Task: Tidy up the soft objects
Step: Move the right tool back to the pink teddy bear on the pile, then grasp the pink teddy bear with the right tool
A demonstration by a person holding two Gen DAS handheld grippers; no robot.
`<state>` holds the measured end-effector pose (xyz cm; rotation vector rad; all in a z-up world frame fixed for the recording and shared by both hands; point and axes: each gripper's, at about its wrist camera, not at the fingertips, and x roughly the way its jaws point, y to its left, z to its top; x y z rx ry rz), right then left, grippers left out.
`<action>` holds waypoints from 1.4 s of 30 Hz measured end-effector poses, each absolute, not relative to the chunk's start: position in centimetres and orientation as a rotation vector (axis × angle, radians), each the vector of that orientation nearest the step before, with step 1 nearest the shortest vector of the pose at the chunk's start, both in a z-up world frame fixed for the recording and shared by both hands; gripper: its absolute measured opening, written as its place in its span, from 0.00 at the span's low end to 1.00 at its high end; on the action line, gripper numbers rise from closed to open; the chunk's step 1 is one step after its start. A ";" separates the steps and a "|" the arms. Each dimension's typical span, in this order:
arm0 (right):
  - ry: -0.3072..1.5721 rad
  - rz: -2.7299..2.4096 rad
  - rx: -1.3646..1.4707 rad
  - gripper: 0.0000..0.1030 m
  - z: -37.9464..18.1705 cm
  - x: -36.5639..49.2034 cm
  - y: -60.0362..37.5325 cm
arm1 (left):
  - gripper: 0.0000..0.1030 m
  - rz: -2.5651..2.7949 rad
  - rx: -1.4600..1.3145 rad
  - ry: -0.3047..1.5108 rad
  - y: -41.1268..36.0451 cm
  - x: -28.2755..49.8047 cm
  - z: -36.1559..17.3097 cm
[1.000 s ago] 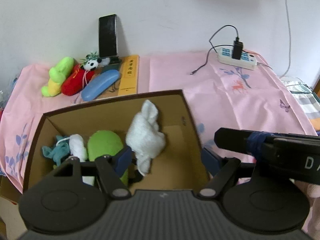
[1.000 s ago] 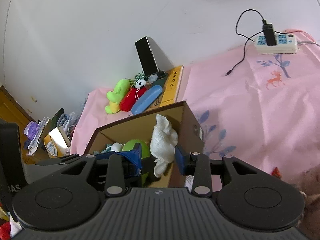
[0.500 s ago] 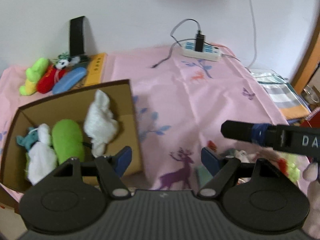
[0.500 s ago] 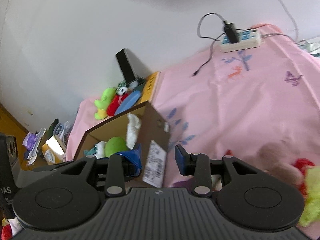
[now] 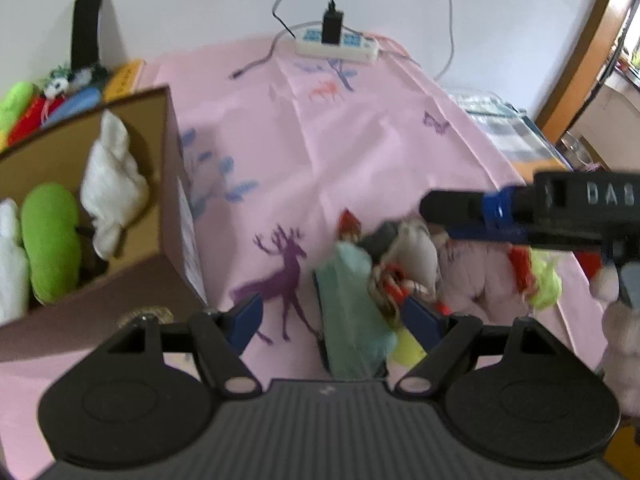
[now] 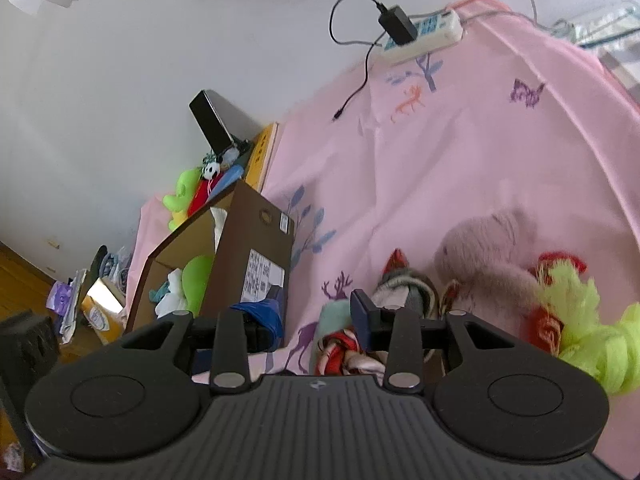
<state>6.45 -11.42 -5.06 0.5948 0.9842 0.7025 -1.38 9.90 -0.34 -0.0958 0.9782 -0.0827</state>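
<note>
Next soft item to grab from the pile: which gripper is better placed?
Left, probably. The left gripper is open with the teal soft toy right between its fingers; the right gripper, opening, sits off the pile's edge.

Soft toys [image 5: 424,268] lie heaped on pink cloth beside cardboard box [image 5: 160,184] holding others.

Pink cloth [image 5: 360,152] printed with a purple deer [image 5: 286,276]; brown box [image 5: 160,184] holds a green plush [image 5: 50,240].
</note>
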 end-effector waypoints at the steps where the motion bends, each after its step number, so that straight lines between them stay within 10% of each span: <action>1: 0.989 0.701 0.597 0.20 -5.2 6.5 -11.5 | 0.82 -0.089 -0.094 0.982 9.8 -1.6 -0.6; 42: 1.102 0.826 0.376 0.13 -10.4 13.6 -15.3 | 0.85 -0.509 -0.200 1.001 0.9 5.6 -4.9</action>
